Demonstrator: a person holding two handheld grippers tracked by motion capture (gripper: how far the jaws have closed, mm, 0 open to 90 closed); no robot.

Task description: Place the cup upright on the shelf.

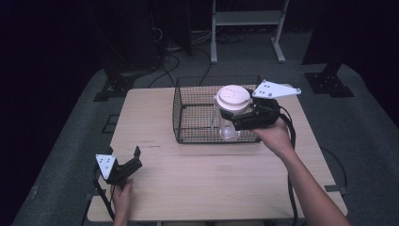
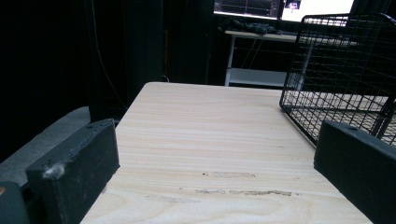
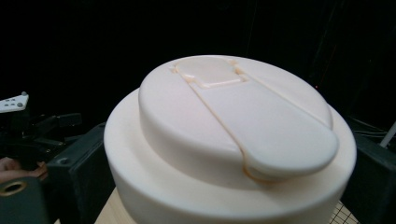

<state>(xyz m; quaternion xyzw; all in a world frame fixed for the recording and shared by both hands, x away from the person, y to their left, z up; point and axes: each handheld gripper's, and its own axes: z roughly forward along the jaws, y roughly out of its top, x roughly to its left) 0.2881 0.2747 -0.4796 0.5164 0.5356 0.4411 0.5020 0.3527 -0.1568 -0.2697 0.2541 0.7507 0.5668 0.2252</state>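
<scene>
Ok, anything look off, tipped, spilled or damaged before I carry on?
Nothing spilled or tipped. The clear jug with its cream lid sits upright in the right gripper at the wire basket. The only blemishes are scuff marks on the table ahead of the open left gripper.

Cream lid (image 1: 233, 97) on clear jar (image 1: 226, 123); black wire basket (image 1: 188, 113); pale wood-grain tabletop (image 1: 211, 174); black grippers, white plates.
</scene>
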